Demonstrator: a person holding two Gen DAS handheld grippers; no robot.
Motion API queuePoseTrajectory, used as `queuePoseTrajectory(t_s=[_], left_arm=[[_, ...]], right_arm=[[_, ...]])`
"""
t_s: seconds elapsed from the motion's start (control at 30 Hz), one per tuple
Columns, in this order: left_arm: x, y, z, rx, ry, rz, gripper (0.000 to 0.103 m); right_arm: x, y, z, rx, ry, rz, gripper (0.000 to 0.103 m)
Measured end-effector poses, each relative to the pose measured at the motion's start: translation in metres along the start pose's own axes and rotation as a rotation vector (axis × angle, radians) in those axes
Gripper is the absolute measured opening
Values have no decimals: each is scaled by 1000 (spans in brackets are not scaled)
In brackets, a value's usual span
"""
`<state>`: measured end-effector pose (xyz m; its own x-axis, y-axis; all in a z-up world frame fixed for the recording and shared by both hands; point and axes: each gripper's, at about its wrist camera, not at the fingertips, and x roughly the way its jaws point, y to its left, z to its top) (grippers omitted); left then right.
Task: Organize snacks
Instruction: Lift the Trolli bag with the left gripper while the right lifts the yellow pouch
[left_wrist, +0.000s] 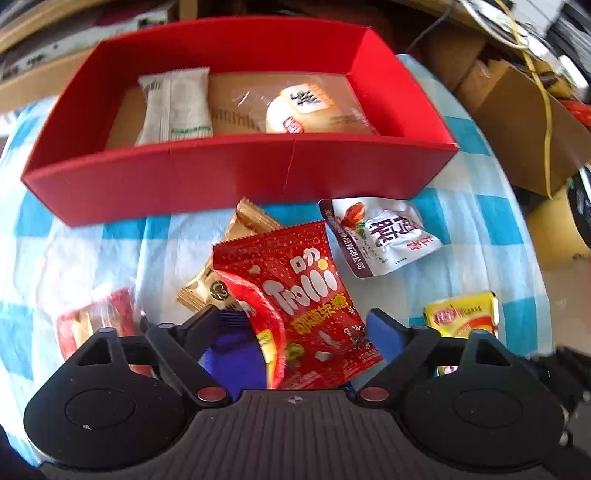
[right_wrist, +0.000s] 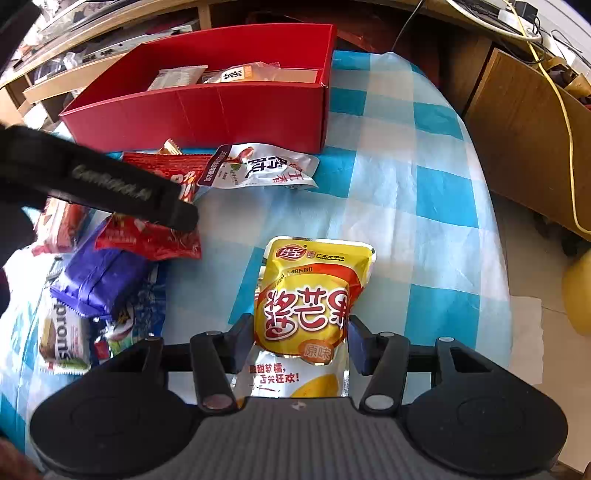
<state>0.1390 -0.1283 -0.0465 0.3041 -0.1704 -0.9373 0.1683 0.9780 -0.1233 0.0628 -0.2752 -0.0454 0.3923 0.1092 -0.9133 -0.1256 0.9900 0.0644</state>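
On a table covered with a blue-and-white checked cloth (right_wrist: 424, 177), a red box (left_wrist: 236, 173) stands at the far side, its open top facing up so snacks can be dropped in; a pale wrapped bar (left_wrist: 175, 107) and a clear-bagged bun (left_wrist: 314, 110) already lie on its floor. The remaining snacks are scattered on the cloth in front of the box's near wall. The left gripper (left_wrist: 295, 325) points steeply down with its jaws spread wide on either side of a red gummy packet (left_wrist: 295, 302); the pads do not look pressed against it, so it seems poised to take this packet, not yet holding it. Under that packet lie a tan wrapper (left_wrist: 243, 236) and something purple (left_wrist: 229, 350), and a white pouch (left_wrist: 376, 236) sits just to its right. The right gripper (right_wrist: 301, 332) has its jaws drawn in against the sides of a yellow mango pouch (right_wrist: 314, 295), clamped on it near its lower half, probably so it can be carried to the box. More packets are piled at the left near edge.
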Motion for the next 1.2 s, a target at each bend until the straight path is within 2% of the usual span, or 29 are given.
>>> queuePoseTrajectory(t_s=[0.07,0.13,0.17,0.23,0.27,0.3,0.33,0.43,0.47,0.67,0.73,0.8,0.87,0.93,1.0,1.07,1.1,1.13,1.2], left_arm=[[7,-14,-1,8,-2,56,97],[13,-35,-4,78,-17,150,95],[11,-40,-6,91,-32,156,90],[6,-44,-10,90,-38,151,79],[3,-46,-13,102,-40,149,70],[0,-46,-15,115,-41,152,66],[-3,-46,-16,119,-38,163,66],[-7,-41,-21,110,-25,171,65],[-9,-40,-23,110,-24,171,65],[-27,-27,-26,87,-29,94,64],[-35,-20,-26,81,-35,56,63],[-43,-12,-26,75,-43,20,63],[-49,-5,-26,69,-59,-13,63],[-52,4,-26,42,-64,-61,64],[-50,12,-25,16,-60,-104,64],[-48,13,-23,12,-45,-132,64],[-47,14,-21,12,-42,-141,64],[-47,14,-20,13,-42,-146,64],[-50,16,-19,11,-48,-162,64]], right_arm=[[-1,-4,-2,5,-7,13,58],[-2,-10,-3,17,-14,23,58],[-2,-14,-4,27,-16,26,57],[-4,-21,-6,40,-19,38,57],[-5,-24,-5,49,-24,48,56],[-6,-27,-4,54,-31,48,47],[-9,-30,-3,60,-41,60,46],[-14,-35,2,76,-64,76,35],[-15,-35,2,81,-65,80,28],[-15,-48,7,156,-66,96,28],[-20,-50,8,164,-76,108,37],[-19,-47,7,178,-77,125,60],[-11,-38,6,161,-45,121,66],[2,-28,6,141,-1,86,67],[7,-18,8,122,-6,59,78],[9,-6,11,92,-19,54,79],[12,1,12,55,-13,18,73],[15,7,11,15,-18,-20,73],[13,9,13,14,-10,-23,67]])
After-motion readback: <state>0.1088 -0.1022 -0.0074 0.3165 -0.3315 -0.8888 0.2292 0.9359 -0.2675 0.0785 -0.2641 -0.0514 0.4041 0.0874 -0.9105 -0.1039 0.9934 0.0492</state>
